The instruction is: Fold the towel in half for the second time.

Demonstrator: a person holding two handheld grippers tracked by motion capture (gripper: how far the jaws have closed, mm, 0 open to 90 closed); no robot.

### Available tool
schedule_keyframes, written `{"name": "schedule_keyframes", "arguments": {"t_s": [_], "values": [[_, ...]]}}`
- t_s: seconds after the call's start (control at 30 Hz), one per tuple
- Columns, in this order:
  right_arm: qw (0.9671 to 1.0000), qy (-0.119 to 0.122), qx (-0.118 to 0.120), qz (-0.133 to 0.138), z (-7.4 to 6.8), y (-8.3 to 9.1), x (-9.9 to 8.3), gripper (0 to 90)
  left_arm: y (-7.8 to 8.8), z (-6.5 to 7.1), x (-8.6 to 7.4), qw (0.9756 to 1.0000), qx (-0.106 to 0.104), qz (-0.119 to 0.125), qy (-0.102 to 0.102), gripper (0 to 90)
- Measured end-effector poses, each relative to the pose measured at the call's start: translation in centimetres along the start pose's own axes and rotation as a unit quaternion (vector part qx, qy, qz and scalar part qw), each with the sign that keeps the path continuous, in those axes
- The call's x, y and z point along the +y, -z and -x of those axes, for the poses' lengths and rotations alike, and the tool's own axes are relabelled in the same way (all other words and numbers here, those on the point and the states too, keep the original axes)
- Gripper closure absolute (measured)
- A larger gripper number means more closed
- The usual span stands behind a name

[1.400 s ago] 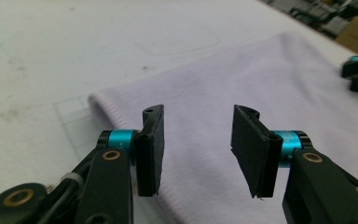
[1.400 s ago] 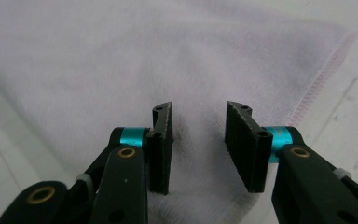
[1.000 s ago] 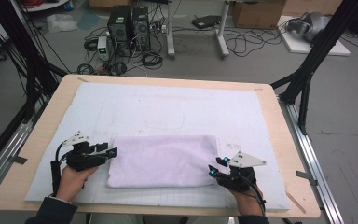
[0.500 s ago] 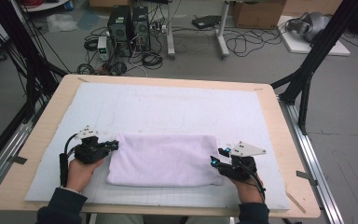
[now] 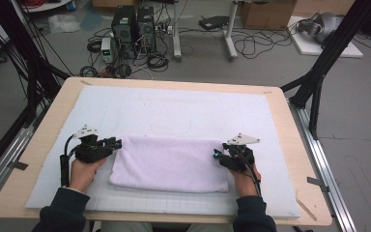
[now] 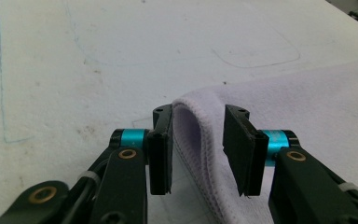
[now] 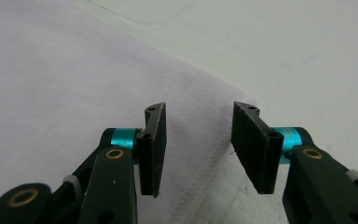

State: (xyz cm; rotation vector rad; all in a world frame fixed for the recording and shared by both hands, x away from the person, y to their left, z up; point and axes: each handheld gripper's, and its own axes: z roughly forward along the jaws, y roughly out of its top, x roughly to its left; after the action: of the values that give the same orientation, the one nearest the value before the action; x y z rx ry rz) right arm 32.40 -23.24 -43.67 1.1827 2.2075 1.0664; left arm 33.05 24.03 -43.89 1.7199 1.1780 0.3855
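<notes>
A folded lilac towel (image 5: 169, 164) lies flat on the near half of the surface (image 5: 290, 140), on a white mat (image 5: 174, 111), between the two hand-held grippers. The left gripper (image 5: 117, 143) sits at the towel's left far corner, the right gripper (image 5: 216, 154) at its right edge. In the left gripper view the left gripper's fingers (image 6: 161, 149) are released and spread, with the towel's rounded fold (image 6: 189, 126) rising between them. In the right gripper view the right gripper's fingers (image 7: 151, 149) are likewise released, straddling the towel's stitched hem (image 7: 200, 186), which lies flat on the mat.

Likely risks, as judgements: if the left fingers close on the fold they may catch only the upper layer, so that the layers part and the fold opens when lifted. On the right the hem lies low, so closing fingers may pinch too little cloth, or press into the mat. Uneven lifting by the two hands would probably skew or wrinkle the towel.

The surface is a pale wooden board with rounded corners, and the mat bears faint drawn outlines (image 5: 171, 123). Beyond it, a grey floor carries computer towers (image 5: 135, 26), tangled cables (image 5: 251, 46), cardboard boxes and black frame struts (image 5: 328, 53).
</notes>
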Motion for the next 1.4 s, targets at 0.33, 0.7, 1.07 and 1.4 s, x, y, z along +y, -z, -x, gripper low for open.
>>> {"name": "schedule_keyframes", "arguments": {"t_s": [0.33, 0.7, 1.07, 1.4], "values": [[0.9997, 0.004, -0.024, 0.001, 0.9, -1.1, 0.3, 84.9, 0.4, 0.7, 0.2, 0.9988, -0.02, 0.031, -0.031, 62.8], [0.9982, -0.008, 0.008, 0.059, 0.1, -0.4, 1.4, 56.2, -1.8, 1.8, 0.6, 0.9945, -0.051, 0.014, -0.09, 68.7], [0.9986, 0.033, 0.029, -0.028, -1.0, -2.0, 0.7, 49.6, -3.0, 1.7, -0.2, 0.9925, 0.001, -0.056, -0.109, 72.1], [0.9979, 0.035, 0.051, 0.018, -0.1, 2.6, -0.6, 43.7, -0.5, 0.9, -0.4, 0.9967, -0.006, -0.017, -0.079, 59.1]]}}
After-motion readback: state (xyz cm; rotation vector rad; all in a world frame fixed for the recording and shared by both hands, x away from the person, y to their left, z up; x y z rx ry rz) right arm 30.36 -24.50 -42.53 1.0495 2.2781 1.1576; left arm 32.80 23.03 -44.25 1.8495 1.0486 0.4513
